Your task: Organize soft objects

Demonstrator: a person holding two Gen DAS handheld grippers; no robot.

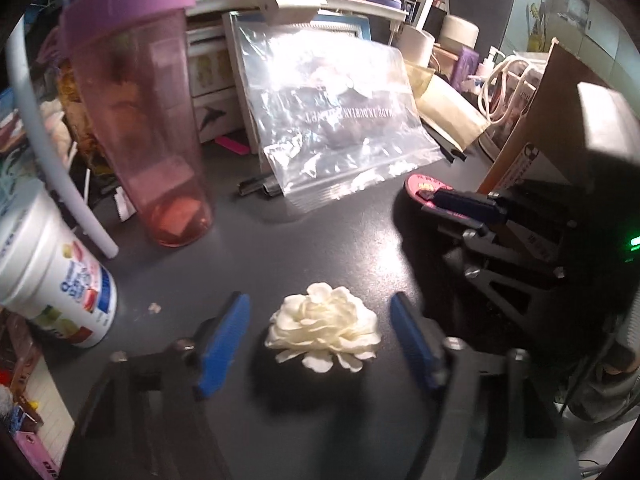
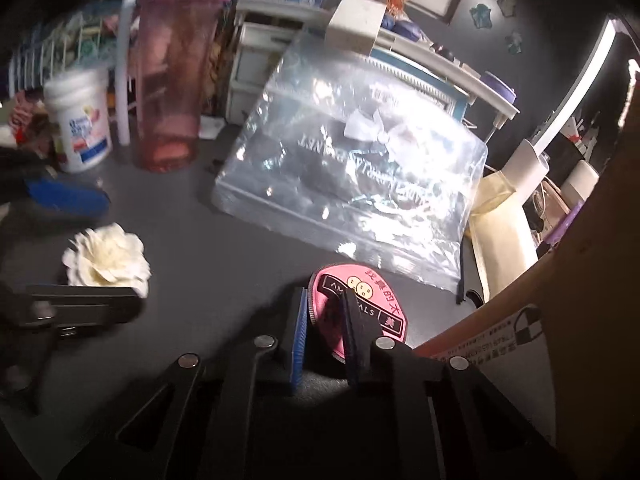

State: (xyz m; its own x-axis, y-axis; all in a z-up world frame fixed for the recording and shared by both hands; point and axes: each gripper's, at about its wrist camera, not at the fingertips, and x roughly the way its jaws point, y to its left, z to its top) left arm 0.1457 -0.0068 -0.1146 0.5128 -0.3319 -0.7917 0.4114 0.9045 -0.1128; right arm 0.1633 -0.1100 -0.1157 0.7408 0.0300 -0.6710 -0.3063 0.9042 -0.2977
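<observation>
- Left wrist view: the left gripper (image 1: 320, 340) hangs low over the dark table (image 1: 280, 240) with its blue pads spread wide and nothing between them but air and the flower (image 1: 324, 328).
- The flower lies on the table between the two pads, touching neither as far as I can tell; a dark shadow sits under it.
- It looks like layered cream fabric petals: very light, soft, easily crushed. I would close on the thick middle of the bloom rather than on the loose outer petals, which would likely fold and slip out.
- Behind stand a pink cup (image 1: 148, 120) with a purple lid, a white tub (image 1: 60, 276) at the left, and a clear bag (image 1: 328, 120) leaning against shelving.
- At the right of this view the right gripper (image 1: 448, 200) reaches over a pink patch (image 1: 420, 188), near a cardboard box (image 1: 532, 128).
- Right wrist view: the right gripper (image 2: 324, 332) has its jaws narrow, closed on the pink patch (image 2: 360, 316), which stands on edge between the pads.
- The patch seems a thin, flat, flexible disc, light and a little floppy; a grip across its faces near the edge, as here, should hold, though it may bend.
- The flower (image 2: 108, 256) lies well to the left on the table, with a pad of the left gripper just beside it.
- The bag (image 2: 352, 176) lies just beyond the patch; what is inside is blurred by glare.
</observation>
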